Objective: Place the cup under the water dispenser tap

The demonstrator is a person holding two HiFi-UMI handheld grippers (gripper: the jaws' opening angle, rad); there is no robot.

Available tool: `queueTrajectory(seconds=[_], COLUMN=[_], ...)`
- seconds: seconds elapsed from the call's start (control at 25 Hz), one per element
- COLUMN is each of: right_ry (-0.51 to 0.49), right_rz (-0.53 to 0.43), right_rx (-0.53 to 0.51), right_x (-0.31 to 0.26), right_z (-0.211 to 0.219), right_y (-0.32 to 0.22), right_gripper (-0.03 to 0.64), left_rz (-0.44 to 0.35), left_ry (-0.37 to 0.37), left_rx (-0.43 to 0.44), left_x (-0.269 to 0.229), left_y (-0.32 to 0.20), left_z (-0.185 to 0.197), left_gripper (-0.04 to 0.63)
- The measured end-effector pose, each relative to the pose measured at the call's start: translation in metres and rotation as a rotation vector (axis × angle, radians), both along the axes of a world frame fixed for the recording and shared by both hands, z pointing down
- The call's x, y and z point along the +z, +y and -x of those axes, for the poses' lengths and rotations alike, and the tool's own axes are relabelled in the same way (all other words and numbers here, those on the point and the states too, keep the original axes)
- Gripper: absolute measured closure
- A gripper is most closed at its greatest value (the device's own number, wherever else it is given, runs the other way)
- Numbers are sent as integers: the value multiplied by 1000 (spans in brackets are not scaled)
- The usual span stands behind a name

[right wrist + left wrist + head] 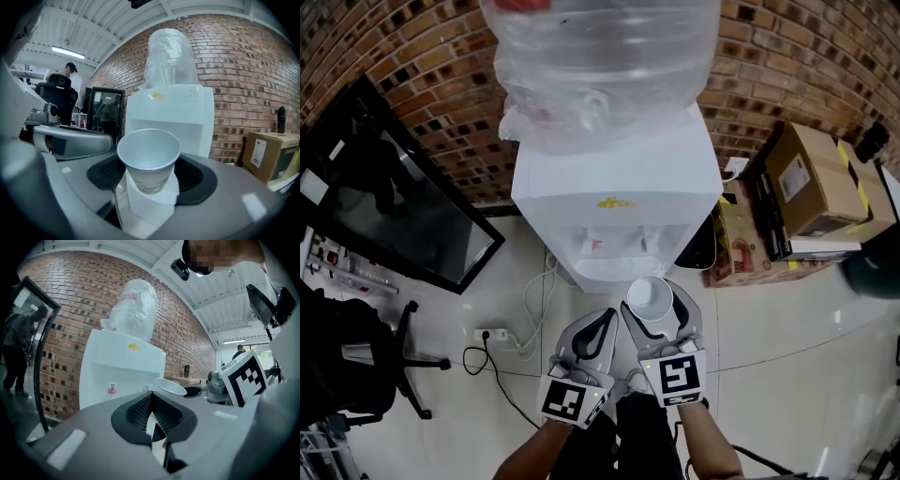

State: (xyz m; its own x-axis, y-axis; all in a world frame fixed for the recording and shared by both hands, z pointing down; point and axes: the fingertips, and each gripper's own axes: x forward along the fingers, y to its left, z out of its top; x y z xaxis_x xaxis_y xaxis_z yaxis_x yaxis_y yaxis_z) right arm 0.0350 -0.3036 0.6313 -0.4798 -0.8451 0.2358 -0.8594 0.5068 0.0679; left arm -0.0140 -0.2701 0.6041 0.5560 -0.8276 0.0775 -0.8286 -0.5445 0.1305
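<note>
The white paper cup [652,298] stands upright, mouth up, clamped by its sides between the jaws of the right gripper [656,311], just in front of the water dispenser [614,202] and short of the recess with the pink tap [111,390]. The left gripper [602,328] sits close beside it with its jaws pressed together on nothing. Both forearms reach up from the bottom edge of the head view, the two grippers side by side and aimed at the dispenser's front.

Bright, even light — fisheye warp, dark vignetted edges in gripper views.
</note>
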Motion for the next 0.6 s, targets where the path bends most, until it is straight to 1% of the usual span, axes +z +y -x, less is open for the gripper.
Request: queueTrajectory(seconds=[0.12, 0.2, 0.32, 0.6], right_ry=[-1, -1, 14, 43], right_rz=[22, 19, 32, 60], right_rx=[9, 9, 10, 23], right_x=[23, 39, 64, 116], right_z=[0, 0, 0, -3], right_y=[-8, -16, -26, -57], right_gripper=[288, 288, 288, 288], left_rz=[3, 2, -3, 13], left_ry=[-1, 3, 14, 7], left_rx=[0, -5, -14, -29], left_x=[20, 31, 48, 84], left_y=[-8, -14, -21, -28], left_z=[0, 1, 3, 8], left_gripper=[603, 603, 603, 603])
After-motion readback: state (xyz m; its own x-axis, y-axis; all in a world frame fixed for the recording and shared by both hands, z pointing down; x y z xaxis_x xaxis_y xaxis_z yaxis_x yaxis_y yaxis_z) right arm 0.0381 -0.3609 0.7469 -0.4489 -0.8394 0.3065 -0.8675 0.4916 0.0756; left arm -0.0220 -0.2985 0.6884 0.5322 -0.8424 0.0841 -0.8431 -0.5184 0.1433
